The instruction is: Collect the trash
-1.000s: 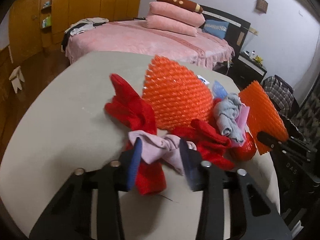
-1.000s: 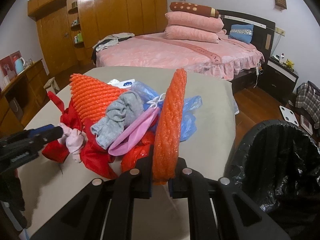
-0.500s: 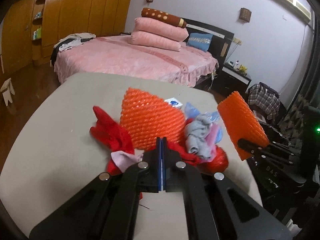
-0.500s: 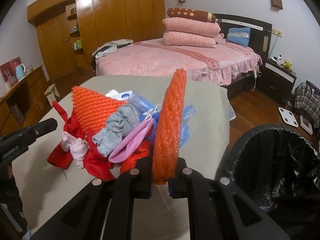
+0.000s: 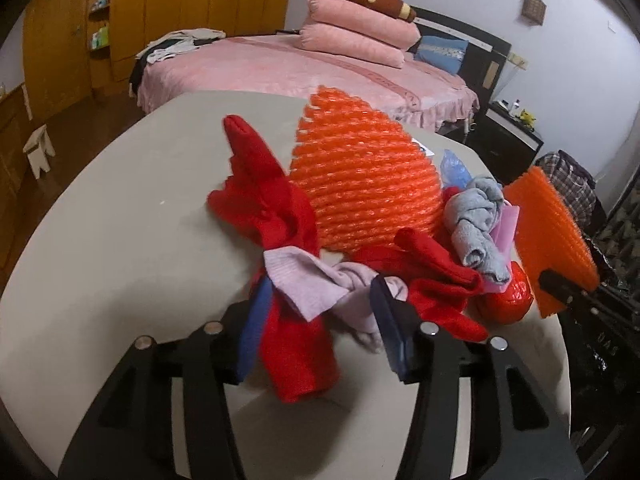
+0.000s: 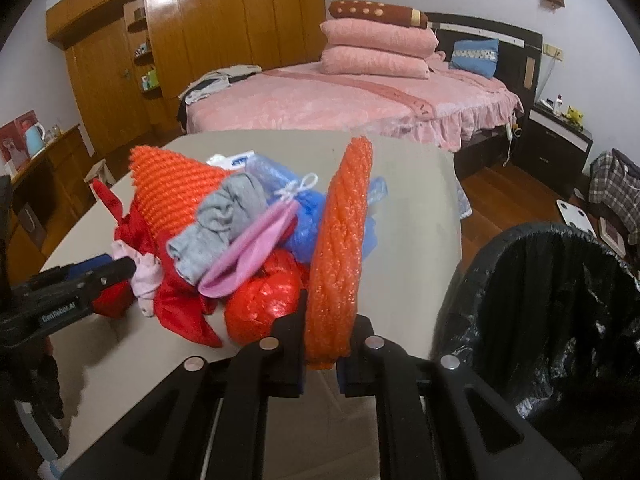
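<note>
A heap of trash lies on the beige table: a big orange foam net, red cloth, a pale pink cloth, a grey sock, a red plastic bag and a blue plastic bag. My left gripper is at the heap's near edge. Its jaws are opening, with the pink cloth and a red fold between the blue pads. My right gripper is shut on a second orange foam net, held upright on edge beside the heap.
A bin lined with a black bag stands open just right of the table. Behind the table is a pink bed with stacked pillows. A wooden wardrobe fills the back left wall. A small white stool stands on the floor.
Half a second ago the left gripper was shut and drawn back from the heap. Now it is close in again with its jaws apart around the pink cloth. The right gripper keeps its hold.
</note>
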`<state>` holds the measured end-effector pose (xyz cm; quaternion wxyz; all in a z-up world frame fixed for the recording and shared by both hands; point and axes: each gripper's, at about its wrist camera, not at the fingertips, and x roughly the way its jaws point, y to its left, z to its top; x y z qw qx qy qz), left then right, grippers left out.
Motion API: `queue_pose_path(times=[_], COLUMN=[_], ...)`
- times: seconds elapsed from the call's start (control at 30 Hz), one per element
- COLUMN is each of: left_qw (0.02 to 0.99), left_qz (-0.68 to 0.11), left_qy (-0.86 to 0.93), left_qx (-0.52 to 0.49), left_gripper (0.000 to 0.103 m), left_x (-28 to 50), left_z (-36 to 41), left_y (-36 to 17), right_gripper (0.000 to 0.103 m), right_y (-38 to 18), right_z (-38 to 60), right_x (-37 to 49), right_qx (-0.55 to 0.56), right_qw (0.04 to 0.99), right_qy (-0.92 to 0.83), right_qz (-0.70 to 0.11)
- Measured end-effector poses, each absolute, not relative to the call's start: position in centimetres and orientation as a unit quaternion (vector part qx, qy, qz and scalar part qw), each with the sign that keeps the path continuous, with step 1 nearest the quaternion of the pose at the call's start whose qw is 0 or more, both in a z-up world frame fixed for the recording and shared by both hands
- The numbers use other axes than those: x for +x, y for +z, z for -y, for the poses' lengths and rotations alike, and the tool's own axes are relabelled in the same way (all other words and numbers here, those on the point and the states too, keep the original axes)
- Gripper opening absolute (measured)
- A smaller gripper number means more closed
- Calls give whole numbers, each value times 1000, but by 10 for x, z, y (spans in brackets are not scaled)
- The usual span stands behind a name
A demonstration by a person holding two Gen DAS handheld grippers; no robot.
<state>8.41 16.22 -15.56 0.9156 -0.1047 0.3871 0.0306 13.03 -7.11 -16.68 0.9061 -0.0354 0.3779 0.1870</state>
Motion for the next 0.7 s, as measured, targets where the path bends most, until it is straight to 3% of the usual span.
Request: queue_pose_path(times=[0.07, 0.17, 0.7], left_qw=[918, 925, 952], left_qz=[-384, -369, -290], left_qy=[23, 16, -36], left_qx=[-97, -92, -93], left_gripper=[13, 7, 6], left_x=[85, 80, 47], left_z=[-158, -155, -111], left_y=[-154, -147, -85], right_gripper=[11, 11, 11], right_y=[-169, -168, -133], right_z=[71, 71, 88], right_x=[131, 131, 109], right_qx=[-36, -37, -25], right_qw=[905, 905, 919], right_qy=[186, 187, 202], right_qz=[-381, -381, -336])
